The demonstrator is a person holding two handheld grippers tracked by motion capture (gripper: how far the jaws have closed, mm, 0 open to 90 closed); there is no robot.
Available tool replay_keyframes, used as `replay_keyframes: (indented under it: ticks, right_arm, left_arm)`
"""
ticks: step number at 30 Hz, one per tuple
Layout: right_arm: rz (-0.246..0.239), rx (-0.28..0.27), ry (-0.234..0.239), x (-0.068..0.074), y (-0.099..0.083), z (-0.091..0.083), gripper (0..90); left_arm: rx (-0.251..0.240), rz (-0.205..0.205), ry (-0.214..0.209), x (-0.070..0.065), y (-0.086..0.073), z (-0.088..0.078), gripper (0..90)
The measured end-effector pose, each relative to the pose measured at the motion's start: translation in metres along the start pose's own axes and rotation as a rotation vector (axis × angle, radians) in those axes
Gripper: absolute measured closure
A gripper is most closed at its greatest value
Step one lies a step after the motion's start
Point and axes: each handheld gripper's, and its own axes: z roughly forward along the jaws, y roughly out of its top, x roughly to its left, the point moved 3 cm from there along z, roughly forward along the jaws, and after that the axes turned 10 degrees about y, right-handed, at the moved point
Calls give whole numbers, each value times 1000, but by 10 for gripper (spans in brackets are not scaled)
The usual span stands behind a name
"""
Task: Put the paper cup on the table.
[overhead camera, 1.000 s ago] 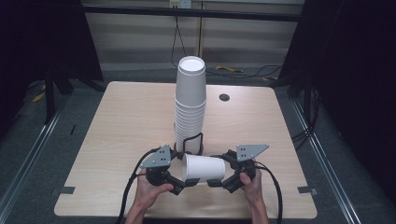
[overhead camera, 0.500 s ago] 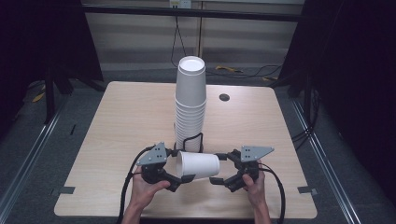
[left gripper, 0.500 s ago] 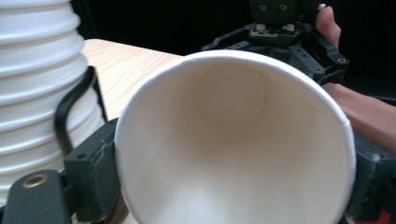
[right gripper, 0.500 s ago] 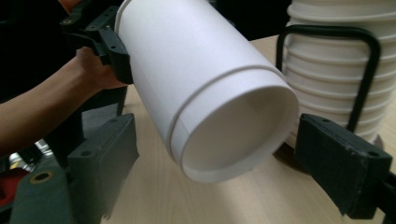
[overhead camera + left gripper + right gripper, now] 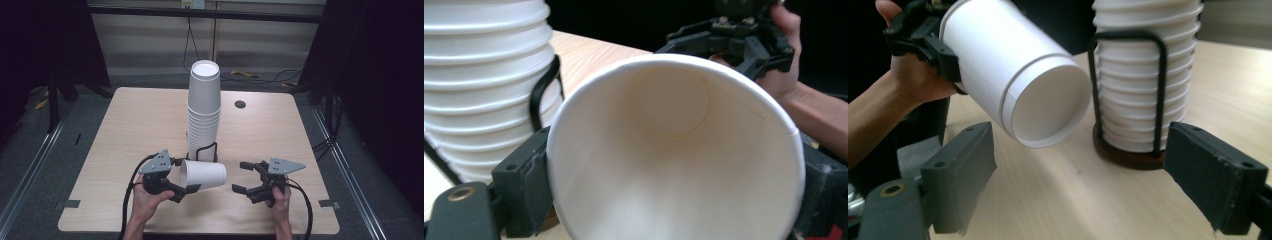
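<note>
A single white paper cup [image 5: 202, 175] lies on its side above the table's near middle, its mouth to the left. My left gripper [image 5: 184, 176] is shut on it near the rim. In the left gripper view the cup's inside [image 5: 669, 150] faces me between the jaws. My right gripper [image 5: 239, 176] stands open a short way right of the cup's bottom, apart from it. From the right gripper view the cup's bottom [image 5: 1018, 75] hangs ahead of the wide jaws. A tall stack of white cups [image 5: 204, 110] stands in a black wire holder [image 5: 202, 152] just behind.
The wooden table [image 5: 125, 130] has a round dark hole [image 5: 240, 104] at the back right. Its near edge runs just under both hands. Bare tabletop lies left and right of the stack. Cables trail from both grippers off the front edge.
The right gripper has drawn off to the right from the cup's bottom, leaving a gap. The left gripper and cup have barely shifted.
</note>
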Motion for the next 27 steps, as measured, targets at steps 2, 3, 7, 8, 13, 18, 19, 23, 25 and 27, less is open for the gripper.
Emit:
replay_keyframes:
  ticks: [2,3,7,8,13,18,19,23,25,27]
  right_arm:
    - [-1,-49,-46,0,-1,-5,133]
    - [2,-67,-107,-1,-4,-9,133]
    - [18,-95,-160,-3,-10,-14,133]
    - [21,-101,-184,-3,-11,-16,133]
    - [7,-136,-362,-6,-19,-22,133]
    - [-19,-154,-447,-7,-27,-25,134]
    - [-22,-160,-460,-7,-29,-25,134]
    - [-40,-175,-537,-8,-36,-26,134]
    - [-52,-182,-553,-7,-37,-26,133]
    - [-65,-191,-577,-6,-37,-26,134]
  left_arm:
    - [9,3,9,3,0,-4,119]
    - [20,0,24,6,0,-8,119]
    - [37,6,39,10,-1,-15,119]
    - [40,3,46,12,-1,-17,119]
    - [65,-12,74,20,-4,-24,118]
    - [109,-11,110,27,-5,-28,118]
    - [120,-14,110,28,-5,-29,118]
    - [181,-12,151,35,-7,-36,118]
    - [184,-20,171,39,-8,-40,118]
    - [188,-33,182,44,-8,-44,118]
